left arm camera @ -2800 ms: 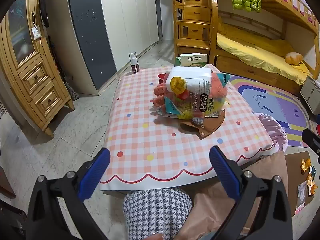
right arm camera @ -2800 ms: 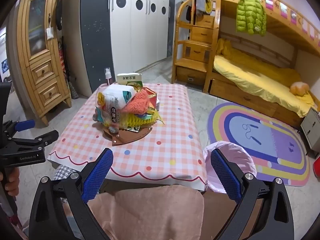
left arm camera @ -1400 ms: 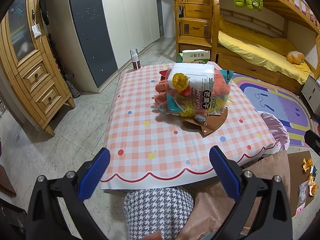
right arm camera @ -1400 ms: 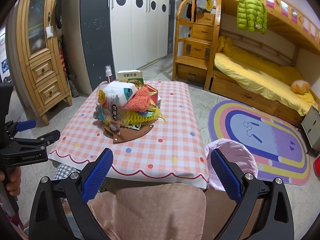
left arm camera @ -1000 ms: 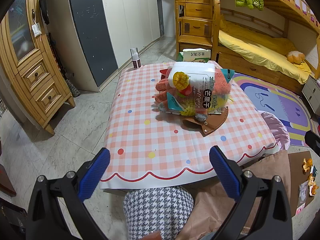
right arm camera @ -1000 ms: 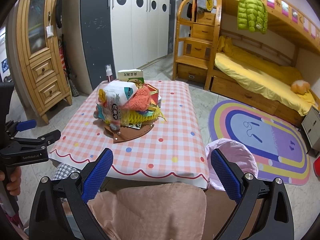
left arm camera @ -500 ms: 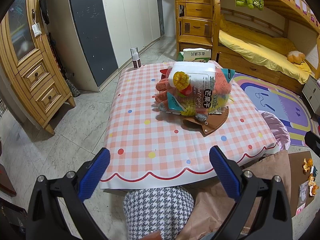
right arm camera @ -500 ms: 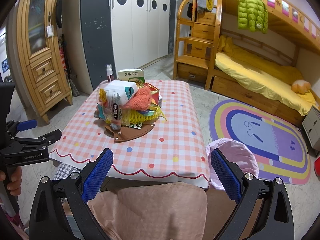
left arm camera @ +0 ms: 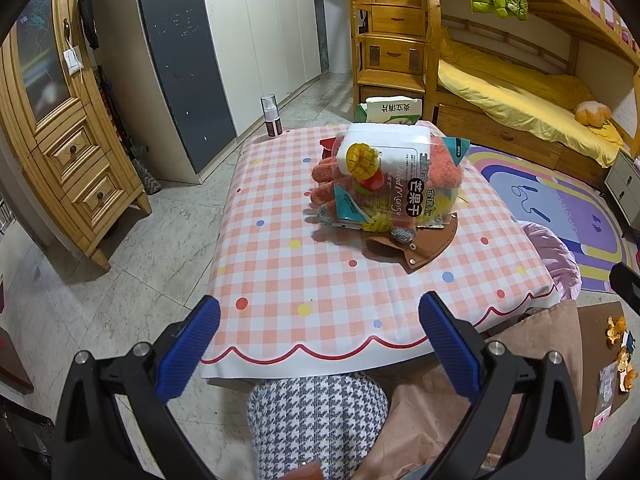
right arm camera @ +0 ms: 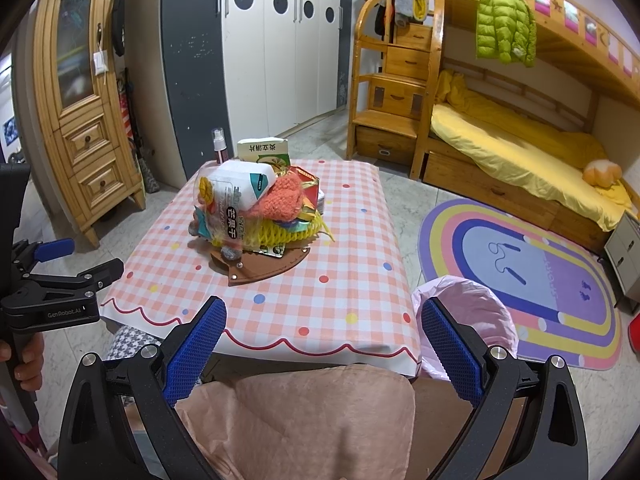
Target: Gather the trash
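Note:
A pile of trash (left arm camera: 394,184) lies on a low table with a pink checked cloth (left arm camera: 320,280): a clear mango snack bag, orange knitted cloth, yellow net, a brown leather piece. The pile also shows in the right wrist view (right arm camera: 256,212). A bin lined with a pink bag (right arm camera: 468,312) stands at the table's right corner; it shows in the left wrist view (left arm camera: 554,256) too. My left gripper (left arm camera: 318,344) is open and empty, short of the table's near edge. My right gripper (right arm camera: 322,340) is open and empty, at the near edge.
A green-and-white carton (left arm camera: 394,110) and a small spray bottle (left arm camera: 272,118) stand at the table's far edge. A wooden cabinet (left arm camera: 60,132) is at the left, a bunk bed (right arm camera: 520,144) and a rainbow rug (right arm camera: 532,272) at the right. Orange peels (left arm camera: 616,344) lie on the floor.
Both views have crept slightly nearer to the table. Both grippers stay open and nothing on the table has moved.

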### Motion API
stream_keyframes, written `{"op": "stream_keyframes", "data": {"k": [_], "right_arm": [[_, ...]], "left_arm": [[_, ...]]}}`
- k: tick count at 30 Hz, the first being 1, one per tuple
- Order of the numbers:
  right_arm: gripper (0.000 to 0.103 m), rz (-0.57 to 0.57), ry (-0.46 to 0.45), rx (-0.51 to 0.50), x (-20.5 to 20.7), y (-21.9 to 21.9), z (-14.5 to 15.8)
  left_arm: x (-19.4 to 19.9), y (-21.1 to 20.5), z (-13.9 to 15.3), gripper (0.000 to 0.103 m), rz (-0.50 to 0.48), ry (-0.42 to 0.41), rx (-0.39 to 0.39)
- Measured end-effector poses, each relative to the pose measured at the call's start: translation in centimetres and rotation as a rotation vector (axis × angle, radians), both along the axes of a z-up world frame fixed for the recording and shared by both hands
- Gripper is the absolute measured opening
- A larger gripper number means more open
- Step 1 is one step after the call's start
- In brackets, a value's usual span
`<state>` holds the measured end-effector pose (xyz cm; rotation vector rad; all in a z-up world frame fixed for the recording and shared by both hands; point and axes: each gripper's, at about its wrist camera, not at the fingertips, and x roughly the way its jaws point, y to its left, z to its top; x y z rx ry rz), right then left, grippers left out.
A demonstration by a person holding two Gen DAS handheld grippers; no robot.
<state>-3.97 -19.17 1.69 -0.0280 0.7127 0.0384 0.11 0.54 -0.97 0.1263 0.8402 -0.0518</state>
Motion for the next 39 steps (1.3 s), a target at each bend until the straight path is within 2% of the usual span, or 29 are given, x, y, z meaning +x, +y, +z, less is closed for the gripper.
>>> {"op": "stream_keyframes", "data": {"k": [12,20,26,33,39], "right_arm": [[0.097,0.002,0.003,0.000,0.1,0.0,-0.1],[0.097,0.027,-0.014,0.005,1.1,0.3,-0.9],[0.097,0.097,-0.045,0.052,4.4,1.0,-1.2],[0.097,0.185,-0.017,-0.044,8.0,3.3,-3.3],[0.091,0.271,0.004,0.028,10.8,3.5,-4.8]], "left_arm": [[0.0,0.0,-0.1,0.096,0.001,0.002,0.000],[1.1,1.0,-1.1,0.096,0.034,0.008,0.011],[2.8,2.4,-2.3,0.096,0.056,0.018,-0.019],[4.9,3.2,-3.6,0.096,0.070,0.026,-0.006],[6.5,3.7,-3.7,0.094,0.082,0.010,-0.022]]}}
